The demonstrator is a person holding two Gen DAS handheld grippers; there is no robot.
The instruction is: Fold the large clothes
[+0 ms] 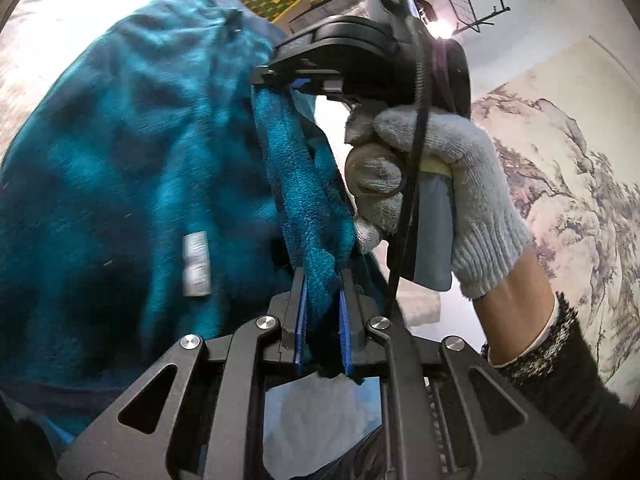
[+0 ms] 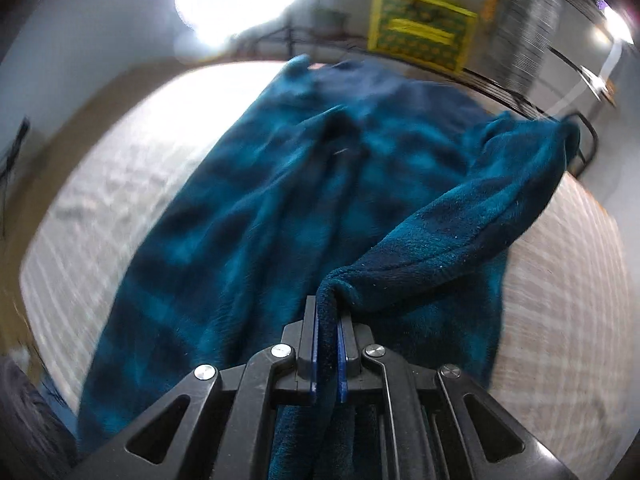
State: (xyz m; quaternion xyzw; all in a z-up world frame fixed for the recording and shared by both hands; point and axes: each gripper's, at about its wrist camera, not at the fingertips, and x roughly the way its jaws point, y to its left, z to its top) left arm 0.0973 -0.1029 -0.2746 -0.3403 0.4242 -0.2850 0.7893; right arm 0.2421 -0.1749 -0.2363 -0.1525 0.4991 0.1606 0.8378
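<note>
We clamp the left gripper (image 1: pixel 323 300) on a bunched fold of the teal plaid garment (image 1: pixel 132 152). Just beyond that fold, our right gripper (image 2: pixel 329 340) pinches another edge; the rest lies on the bed (image 2: pixel 104 184).

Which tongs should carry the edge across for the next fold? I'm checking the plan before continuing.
Probably the right tongs: they pinch a fold of the teal fleece garment with the rest spread on the bed ahead. The left tongs, also gripping the fleece, sit crowded against the gloved right hand.
</note>
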